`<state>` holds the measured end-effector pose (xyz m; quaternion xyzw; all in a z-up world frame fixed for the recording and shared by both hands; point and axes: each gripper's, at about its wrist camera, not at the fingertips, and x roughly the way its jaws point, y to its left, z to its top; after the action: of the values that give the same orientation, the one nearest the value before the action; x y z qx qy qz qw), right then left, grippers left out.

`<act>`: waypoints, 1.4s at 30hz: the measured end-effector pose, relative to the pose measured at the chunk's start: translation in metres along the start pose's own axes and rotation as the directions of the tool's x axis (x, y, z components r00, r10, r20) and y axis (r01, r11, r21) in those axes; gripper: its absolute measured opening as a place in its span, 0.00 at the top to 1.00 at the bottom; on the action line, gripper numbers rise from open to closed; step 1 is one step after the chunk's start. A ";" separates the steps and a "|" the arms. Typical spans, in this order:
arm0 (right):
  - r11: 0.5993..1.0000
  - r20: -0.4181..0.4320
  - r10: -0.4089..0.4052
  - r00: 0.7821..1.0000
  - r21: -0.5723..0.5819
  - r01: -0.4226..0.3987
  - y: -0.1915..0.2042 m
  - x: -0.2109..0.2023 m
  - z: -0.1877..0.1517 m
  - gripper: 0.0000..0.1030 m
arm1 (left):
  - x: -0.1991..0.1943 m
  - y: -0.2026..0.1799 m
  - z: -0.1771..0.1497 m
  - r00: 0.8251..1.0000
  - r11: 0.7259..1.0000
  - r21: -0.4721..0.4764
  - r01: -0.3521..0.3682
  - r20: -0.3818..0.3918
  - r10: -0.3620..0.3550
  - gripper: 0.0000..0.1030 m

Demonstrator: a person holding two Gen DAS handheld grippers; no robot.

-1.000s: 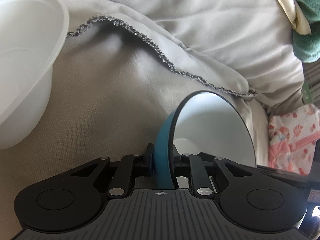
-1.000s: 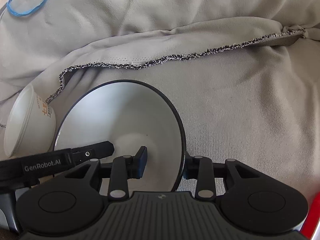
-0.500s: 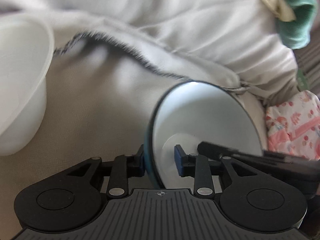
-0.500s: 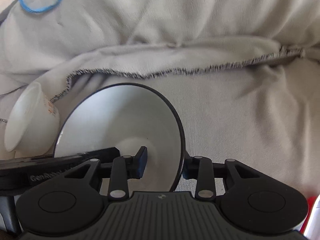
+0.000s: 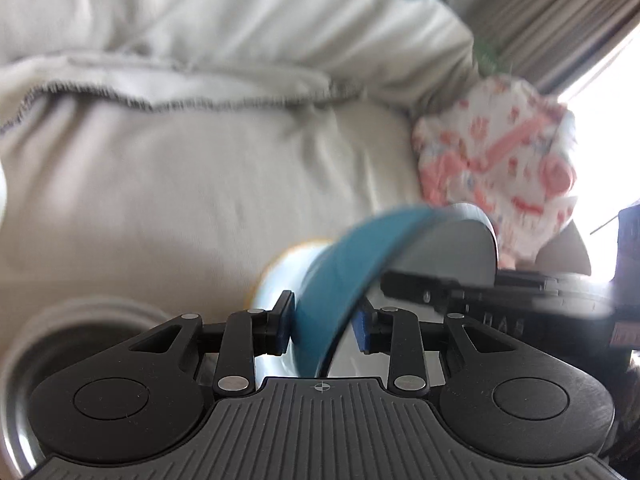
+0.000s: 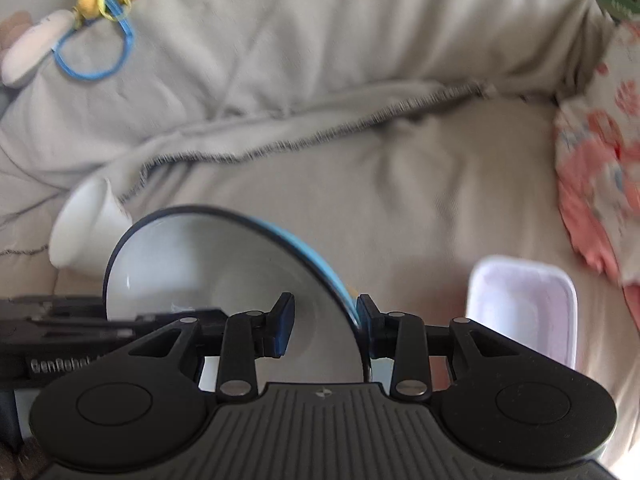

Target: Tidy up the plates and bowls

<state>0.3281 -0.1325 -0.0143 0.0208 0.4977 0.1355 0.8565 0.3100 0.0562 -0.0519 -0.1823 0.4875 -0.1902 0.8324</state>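
- Left wrist view, far left: a round metal bowl (image 5: 80, 344) sits on the beige blanket (image 5: 200, 184), partly hidden behind the gripper body; the right wrist view does not show it.
- Left gripper (image 5: 325, 326): jaws narrow, straddling the wall of the blue bowl (image 5: 340, 276). Left pad touches the blue outside; right pad is just beside the white inside, and blur hides whether it touches. The bowl is tilted, clear of the blanket.
- Right of it, the other gripper reaches into the same bowl; a floral cloth (image 5: 496, 160) lies beyond.
- Right wrist view, left: a white paper cup (image 6: 86, 226) lies on its side, seen only here.
- Right gripper (image 6: 325, 326): the same bowl (image 6: 224, 264) has its rim between the pads. Right pad is at the blue outside; left pad stands off the white inside; grip not confirmed.
- Right: a white rectangular container (image 6: 524, 300) sits on the blanket (image 6: 400, 200), only in this view.
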 end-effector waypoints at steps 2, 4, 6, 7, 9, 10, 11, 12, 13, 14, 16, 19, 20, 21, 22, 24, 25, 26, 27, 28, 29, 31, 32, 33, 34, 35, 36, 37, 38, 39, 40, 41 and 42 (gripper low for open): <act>1.000 -0.037 0.000 0.999 0.020 0.001 -0.008 0.007 -0.013 0.67 | 0.005 -0.001 -0.005 1.000 1.000 0.007 -0.012 -0.016 0.012 0.65; 0.999 -0.055 0.017 0.998 0.046 -0.014 -0.013 0.012 -0.020 0.68 | 0.008 -0.004 -0.011 0.998 0.998 0.036 -0.053 -0.016 0.053 0.68; 0.998 -0.055 0.033 0.998 0.062 -0.029 -0.016 0.013 -0.024 0.67 | 0.009 -0.005 -0.014 0.997 0.996 0.056 -0.076 -0.008 0.077 0.69; 0.998 -0.047 0.031 0.998 0.055 -0.028 -0.014 0.013 -0.024 0.67 | 0.008 -0.004 -0.016 0.996 0.995 0.058 -0.084 -0.004 0.084 0.69; 0.999 -0.039 0.027 0.999 0.046 -0.025 -0.011 0.016 -0.022 0.68 | 0.007 -0.001 -0.015 0.996 0.995 0.049 -0.088 0.001 0.088 0.71; 0.999 -0.034 0.021 0.999 0.044 -0.019 -0.009 0.017 -0.023 0.68 | 0.007 0.002 -0.014 0.996 0.995 0.041 -0.088 0.002 0.088 0.73; 0.999 -0.031 0.015 0.999 0.040 -0.014 -0.008 0.018 -0.022 0.68 | 0.006 0.003 -0.012 0.996 0.996 0.032 -0.087 0.004 0.086 0.73; 0.999 -0.023 0.010 1.000 0.035 -0.010 -0.007 0.020 -0.019 0.69 | 0.005 0.006 -0.011 0.997 0.996 0.024 -0.083 0.008 0.082 0.73; 1.000 -0.012 0.005 1.000 0.027 -0.005 -0.006 0.022 -0.017 0.69 | 0.003 0.009 -0.009 0.997 0.997 0.015 -0.079 0.016 0.078 0.73; 1.000 -0.001 -0.004 1.000 0.018 0.004 -0.005 0.024 -0.015 0.71 | 0.001 0.011 -0.006 0.997 0.997 0.003 -0.075 0.028 0.075 0.73; 1.000 0.024 -0.023 0.999 0.005 0.023 -0.002 0.026 -0.010 0.71 | -0.005 0.017 -0.003 0.995 0.997 -0.013 -0.077 0.056 0.077 0.76; 0.995 0.076 -0.082 0.994 -0.043 0.085 0.004 0.022 -0.007 0.71 | -0.012 0.021 0.000 0.994 0.996 -0.018 -0.083 0.073 0.084 0.76; 0.993 0.093 -0.090 0.992 -0.064 0.096 0.005 0.018 -0.008 0.70 | -0.013 0.021 0.000 0.993 0.996 -0.012 -0.093 0.077 0.094 0.76; 0.992 0.102 -0.088 0.991 -0.077 0.096 0.007 0.014 -0.009 0.70 | -0.013 0.020 0.001 0.991 0.994 -0.004 -0.110 0.080 0.110 0.76; 0.992 0.111 -0.085 0.990 -0.084 0.095 0.007 0.010 -0.012 0.69 | -0.012 0.020 0.001 0.989 0.992 0.004 -0.126 0.081 0.125 0.76; 0.992 0.117 -0.091 0.989 -0.082 0.101 0.005 0.005 -0.017 0.61 | -0.008 0.018 0.000 0.988 0.991 0.014 -0.134 0.085 0.132 0.76; 0.992 0.115 -0.096 0.989 -0.071 0.104 0.002 0.004 -0.020 0.59 | -0.006 0.018 0.000 0.989 0.991 0.018 -0.129 0.078 0.127 0.76; 0.993 0.108 -0.097 0.989 -0.048 0.103 -0.002 0.005 -0.023 0.55 | -0.003 0.018 0.000 0.992 0.993 0.020 -0.118 0.058 0.117 0.76; 0.995 0.097 -0.093 0.991 -0.020 0.095 -0.007 0.006 -0.026 0.53 | 0.000 0.018 -0.001 0.994 0.994 0.020 -0.106 0.038 0.105 0.76; 0.997 0.080 -0.083 0.993 0.011 0.082 -0.012 0.008 -0.030 0.52 | 0.004 0.018 -0.002 0.995 0.995 0.020 -0.099 0.024 0.098 0.76; 0.997 0.057 -0.064 0.996 0.048 0.062 -0.018 0.012 -0.035 0.51 | 0.006 0.017 -0.003 0.994 0.994 0.024 -0.104 0.022 0.103 0.76; 0.995 0.006 -0.017 1.000 0.101 0.017 -0.027 0.021 -0.045 0.51 | 0.007 0.016 -0.003 0.993 0.993 0.034 -0.114 0.023 0.113 0.76; 0.992 -0.022 0.013 1.000 0.126 -0.010 -0.029 0.026 -0.051 0.51 | 0.008 0.017 -0.003 0.993 0.993 0.033 -0.114 0.020 0.113 0.76; 0.988 -0.047 0.046 0.998 0.146 -0.039 -0.031 0.031 -0.056 0.49 | 0.010 0.019 -0.003 0.994 0.993 0.027 -0.113 0.007 0.112 0.76; 0.984 -0.069 0.083 0.994 0.166 -0.071 -0.031 0.036 -0.060 0.49 | 0.014 0.022 -0.004 0.993 0.993 0.018 -0.117 -0.010 0.117 0.75; 0.980 -0.080 0.098 0.992 0.181 -0.083 -0.031 0.040 -0.064 0.49 | 0.020 0.025 -0.005 0.992 0.993 0.007 -0.120 -0.028 0.120 0.75; 0.979 -0.085 0.107 0.991 0.185 -0.090 -0.029 0.042 -0.067 0.48 | 0.025 0.027 -0.005 0.992 0.993 -0.002 -0.117 -0.048 0.117 0.76; 0.979 -0.086 0.109 0.990 0.182 -0.092 -0.026 0.044 -0.069 0.48 | 0.031 0.030 -0.006 0.993 0.995 -0.013 -0.099 -0.072 0.098 0.74; 0.979 -0.082 0.104 0.991 0.182 -0.088 -0.023 0.045 -0.070 0.46 | 0.034 0.030 -0.007 0.993 0.996 -0.018 -0.088 -0.080 0.086 0.73; 0.978 -0.079 0.099 0.992 0.190 -0.082 -0.021 0.046 -0.069 0.45 | 0.033 0.029 -0.007 0.993 0.996 -0.011 -0.092 -0.078 0.091 0.73; 0.976 -0.076 0.094 0.993 0.203 -0.077 -0.019 0.047 -0.069 0.45 | 0.032 0.029 -0.007 0.991 0.995 -0.003 -0.101 -0.084 0.100 0.73; 0.975 -0.072 0.090 0.993 0.210 -0.073 -0.018 0.047 -0.067 0.45 | 0.030 0.029 -0.006 0.990 0.994 0.003 -0.111 -0.090 0.111 0.73; 0.975 -0.065 0.090 0.994 0.208 -0.075 -0.016 0.046 -0.065 0.45 | 0.027 0.029 -0.006 0.989 0.993 0.006 -0.116 -0.087 0.116 0.71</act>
<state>0.2972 -0.1428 -0.0893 0.1247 0.5391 0.1195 0.8243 0.3212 0.0673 -0.0886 -0.1448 0.5330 -0.1493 0.8201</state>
